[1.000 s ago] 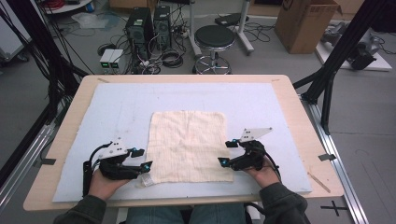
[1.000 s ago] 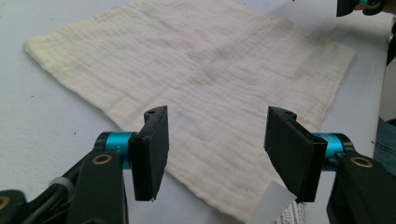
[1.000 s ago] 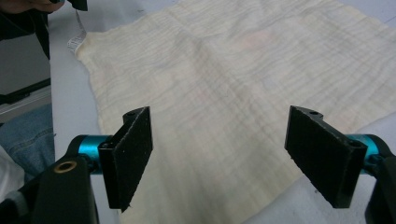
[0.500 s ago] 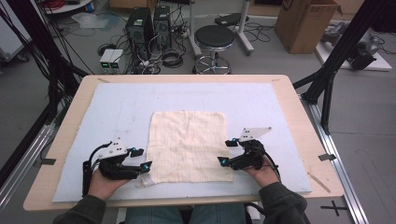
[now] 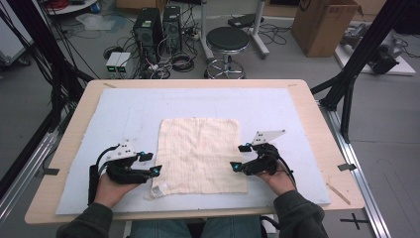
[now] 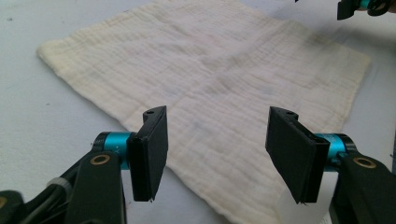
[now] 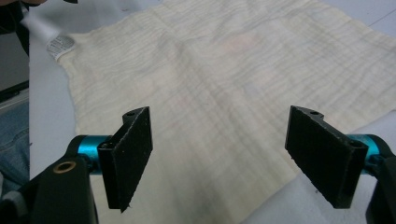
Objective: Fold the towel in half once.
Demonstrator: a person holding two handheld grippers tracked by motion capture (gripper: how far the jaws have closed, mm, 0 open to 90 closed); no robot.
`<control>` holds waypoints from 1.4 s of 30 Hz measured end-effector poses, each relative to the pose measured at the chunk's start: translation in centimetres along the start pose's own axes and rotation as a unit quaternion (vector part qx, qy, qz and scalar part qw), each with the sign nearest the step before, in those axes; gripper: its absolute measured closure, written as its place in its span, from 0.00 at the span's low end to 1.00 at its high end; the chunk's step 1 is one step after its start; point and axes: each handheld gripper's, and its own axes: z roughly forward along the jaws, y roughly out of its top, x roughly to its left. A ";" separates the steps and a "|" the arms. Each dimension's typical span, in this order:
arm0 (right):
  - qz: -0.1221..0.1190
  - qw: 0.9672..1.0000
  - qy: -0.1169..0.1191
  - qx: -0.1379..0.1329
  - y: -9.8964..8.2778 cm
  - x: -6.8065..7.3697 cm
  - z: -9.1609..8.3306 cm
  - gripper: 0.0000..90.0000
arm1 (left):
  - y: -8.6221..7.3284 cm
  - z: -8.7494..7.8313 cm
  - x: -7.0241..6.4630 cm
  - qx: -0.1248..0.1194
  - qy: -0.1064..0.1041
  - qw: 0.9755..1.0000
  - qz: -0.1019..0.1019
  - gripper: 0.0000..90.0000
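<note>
Nothing has moved since the earlier frames: both hands sit where they were and the cloth (image 5: 200, 154) lies as flat as before. It is cream, roughly square, spread on the pale blue mat (image 5: 124, 114) a little toward the person's edge of the table (image 5: 307, 106). Left gripper (image 5: 150, 164) is at 9 o'clock of the cloth, right gripper (image 5: 238, 157) at 3 o'clock, both pointing inward at its side edges. Jaws on both stand apart, nothing between the pads. In the left gripper view the cloth's near edge runs just ahead of and under the fingers (image 6: 150, 151), a corner close to the right-hand one. In the right gripper view the cloth spreads ahead, its edge passing under the fingers (image 7: 128, 156); a small label (image 7: 60, 45) shows at the far corner, 10 o'clock. Risks, as a judgement: thin fabric lying flat, so pads may close on air or scrape the mat; uneven pinches could drag it askew or bunch it; a pinch may catch the mat too.
</note>
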 end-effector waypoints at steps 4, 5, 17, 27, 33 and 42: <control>0.000 1.000 -0.005 0.000 0.2 -0.5 0.0 0.25 | 0.2 0.0 0.4 0.001 0.002 1.000 -0.003 0.45; 0.001 1.000 -0.008 0.002 0.3 -0.6 0.1 0.25 | 0.3 0.0 0.5 0.001 0.003 1.000 -0.003 0.45; 0.014 1.000 -0.014 0.007 1.6 -2.4 0.5 0.25 | 2.2 0.7 2.0 0.008 0.007 1.000 -0.005 0.47; 0.011 0.999 -0.032 0.012 3.5 -4.1 0.1 0.30 | 5.0 1.4 4.0 -0.001 0.014 1.000 -0.011 0.52; 0.013 0.999 -0.046 0.012 5.2 -5.6 0.2 0.33 | 6.4 2.1 5.7 -0.007 0.026 0.999 -0.028 0.54; 0.008 0.997 -0.074 0.008 7.5 -8.0 0.5 0.42 | 8.0 4.5 7.8 -0.007 0.064 0.997 -0.044 0.55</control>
